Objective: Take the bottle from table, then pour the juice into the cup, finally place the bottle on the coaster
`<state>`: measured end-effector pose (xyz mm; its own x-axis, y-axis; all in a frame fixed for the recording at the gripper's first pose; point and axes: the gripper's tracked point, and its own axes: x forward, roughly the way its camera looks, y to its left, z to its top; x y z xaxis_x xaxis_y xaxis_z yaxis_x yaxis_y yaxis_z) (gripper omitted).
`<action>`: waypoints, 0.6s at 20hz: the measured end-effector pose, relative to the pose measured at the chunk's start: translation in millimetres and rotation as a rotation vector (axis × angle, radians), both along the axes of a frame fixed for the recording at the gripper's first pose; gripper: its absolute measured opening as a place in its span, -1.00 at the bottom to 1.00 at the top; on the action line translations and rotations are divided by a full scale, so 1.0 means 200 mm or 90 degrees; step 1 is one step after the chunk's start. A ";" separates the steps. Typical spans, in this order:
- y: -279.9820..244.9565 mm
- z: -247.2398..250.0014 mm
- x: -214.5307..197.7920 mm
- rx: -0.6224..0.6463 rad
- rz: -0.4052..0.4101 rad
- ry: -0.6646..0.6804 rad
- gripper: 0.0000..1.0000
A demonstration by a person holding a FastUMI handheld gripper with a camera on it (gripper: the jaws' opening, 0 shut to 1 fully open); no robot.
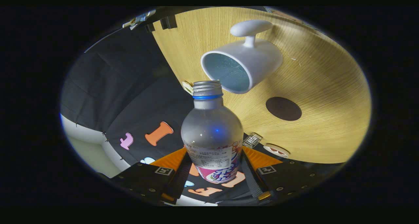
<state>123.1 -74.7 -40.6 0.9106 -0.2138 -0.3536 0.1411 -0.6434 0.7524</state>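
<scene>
the hand-held gripper pinches one bottle low on its labelled body, a finger pressed on each side. the view is rolled over, so the bottle is tipped, its open mouth just short of the rim of one white cup. juice could miss if the mouth stays short. one dark coaster lies beside the cup on the tabletop.

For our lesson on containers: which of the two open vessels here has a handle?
The white cup on the wooden table; the bottle gripped in the claw has none.
</scene>
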 end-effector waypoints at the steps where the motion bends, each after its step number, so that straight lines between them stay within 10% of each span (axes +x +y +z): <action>1: 0.00 -0.01 0.00 -0.007 0.002 0.001 0.56; 12: 0.09 -0.08 0.02 -0.349 0.091 0.122 0.56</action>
